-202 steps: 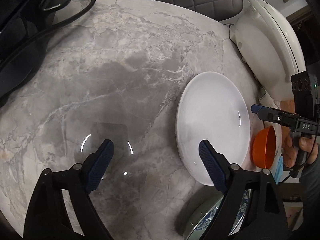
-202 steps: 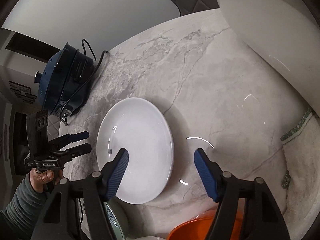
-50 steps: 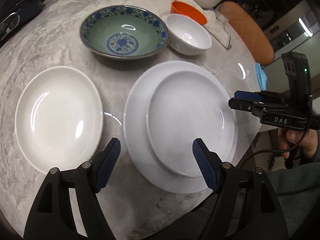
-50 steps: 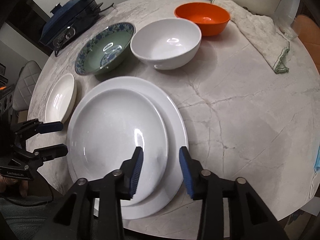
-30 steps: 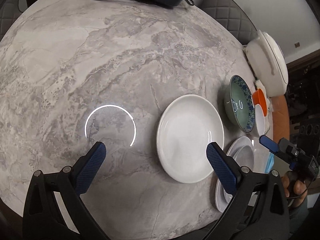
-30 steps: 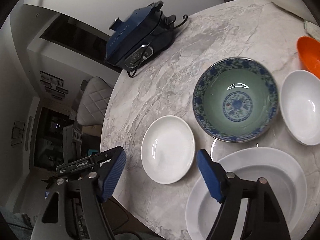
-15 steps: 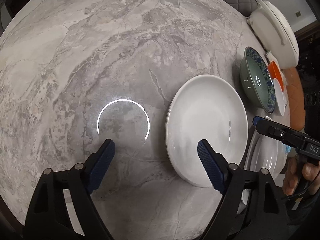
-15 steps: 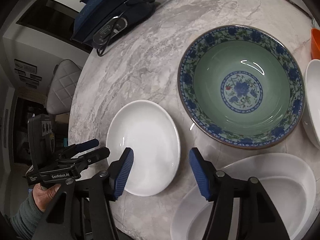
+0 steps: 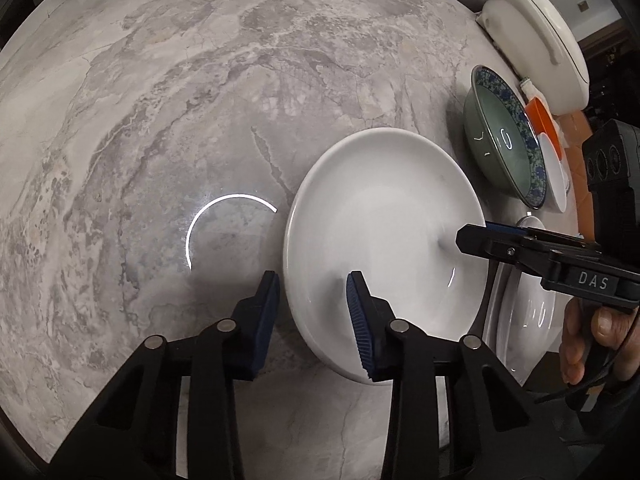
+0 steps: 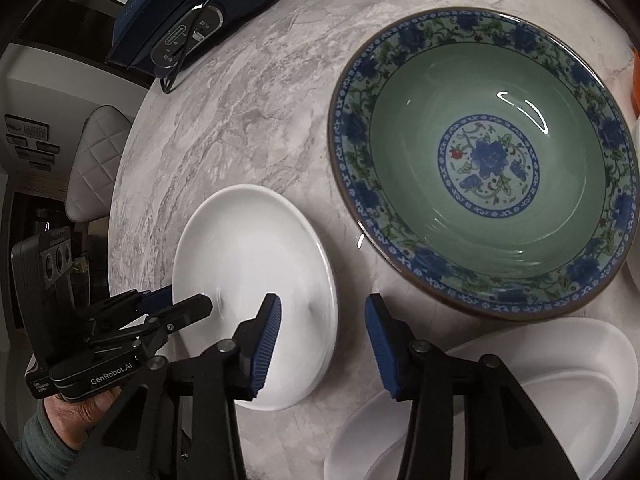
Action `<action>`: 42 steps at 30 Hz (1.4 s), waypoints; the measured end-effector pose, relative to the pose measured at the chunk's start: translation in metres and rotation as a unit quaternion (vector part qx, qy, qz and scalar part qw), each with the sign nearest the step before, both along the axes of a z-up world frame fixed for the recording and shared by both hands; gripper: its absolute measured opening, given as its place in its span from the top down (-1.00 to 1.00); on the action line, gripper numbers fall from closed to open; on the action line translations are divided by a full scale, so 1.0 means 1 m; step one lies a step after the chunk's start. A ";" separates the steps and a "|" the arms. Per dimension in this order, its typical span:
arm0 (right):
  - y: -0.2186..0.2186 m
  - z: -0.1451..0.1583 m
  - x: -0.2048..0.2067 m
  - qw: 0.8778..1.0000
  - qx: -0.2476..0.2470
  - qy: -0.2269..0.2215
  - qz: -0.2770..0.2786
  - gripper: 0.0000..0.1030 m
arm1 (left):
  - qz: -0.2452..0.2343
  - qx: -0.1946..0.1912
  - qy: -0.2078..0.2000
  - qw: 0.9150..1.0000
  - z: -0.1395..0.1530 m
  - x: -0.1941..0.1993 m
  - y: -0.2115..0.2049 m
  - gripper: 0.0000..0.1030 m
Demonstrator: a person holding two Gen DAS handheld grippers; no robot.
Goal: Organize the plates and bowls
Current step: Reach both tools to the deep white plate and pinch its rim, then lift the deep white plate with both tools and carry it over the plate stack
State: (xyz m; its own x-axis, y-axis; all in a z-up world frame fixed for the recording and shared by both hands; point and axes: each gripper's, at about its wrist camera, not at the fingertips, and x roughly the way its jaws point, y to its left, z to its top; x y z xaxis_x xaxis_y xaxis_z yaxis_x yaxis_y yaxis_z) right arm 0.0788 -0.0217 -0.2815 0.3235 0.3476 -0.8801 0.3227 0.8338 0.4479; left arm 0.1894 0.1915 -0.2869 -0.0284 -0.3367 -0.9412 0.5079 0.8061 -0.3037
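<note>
A small white plate [image 9: 380,236] lies on the grey marble table [image 9: 200,100]; it also shows in the right wrist view [image 10: 248,264]. My left gripper [image 9: 314,300] is open and straddles the plate's near left rim. My right gripper [image 10: 322,328] is open and straddles the plate's right rim; it shows from the side in the left wrist view [image 9: 476,236]. A green bowl with blue flowers [image 10: 488,160] stands just beyond. Two stacked white plates [image 10: 520,392] lie at the lower right.
A white bowl [image 9: 554,176] and an orange bowl [image 9: 540,114] stand behind the green bowl [image 9: 504,136]. A white lidded pot [image 9: 536,32] sits at the far right. A dark blue appliance [image 10: 192,12] with a cord stands at the table's far edge.
Both grippers have moved in on the small white plate and narrowed their jaws. The left now straddles its left rim, the right its right rim.
</note>
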 end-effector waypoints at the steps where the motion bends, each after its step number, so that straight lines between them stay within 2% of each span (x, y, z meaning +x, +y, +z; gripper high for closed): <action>1: 0.000 -0.001 0.000 1.000 0.001 0.002 0.002 0.20 | 0.000 0.000 0.000 1.000 -0.002 0.002 -0.001 0.39; 5: 0.002 -0.005 0.002 1.000 0.000 0.004 0.008 0.31 | -0.003 -0.002 0.003 1.000 -0.003 0.002 -0.003 0.40; 11: 0.005 -0.004 0.005 1.000 -0.016 0.003 0.017 0.56 | -0.009 0.006 -0.003 1.000 -0.006 0.004 -0.009 0.61; 13: 0.004 -0.004 0.005 1.000 -0.020 0.004 0.014 0.74 | -0.006 0.009 -0.003 1.000 -0.007 0.005 -0.010 0.68; 15: 0.002 -0.005 0.005 1.000 -0.025 0.005 0.012 0.80 | -0.006 0.012 -0.003 1.000 -0.008 0.005 -0.010 0.74; 19: 0.004 -0.004 0.006 0.999 -0.038 0.004 0.020 0.80 | -0.011 0.020 -0.011 1.000 -0.008 0.004 -0.011 0.74; 29: 0.009 0.002 0.006 0.999 -0.043 -0.004 0.026 0.80 | -0.001 0.012 -0.008 1.000 -0.003 0.005 0.000 0.75; 36: 0.013 0.017 0.002 0.999 -0.045 -0.016 0.024 0.80 | 0.000 -0.002 -0.013 1.000 0.022 0.003 0.008 0.75; 42: 0.011 0.039 -0.011 0.998 -0.054 -0.027 0.012 0.80 | -0.019 -0.018 -0.020 0.999 0.050 -0.008 0.006 0.75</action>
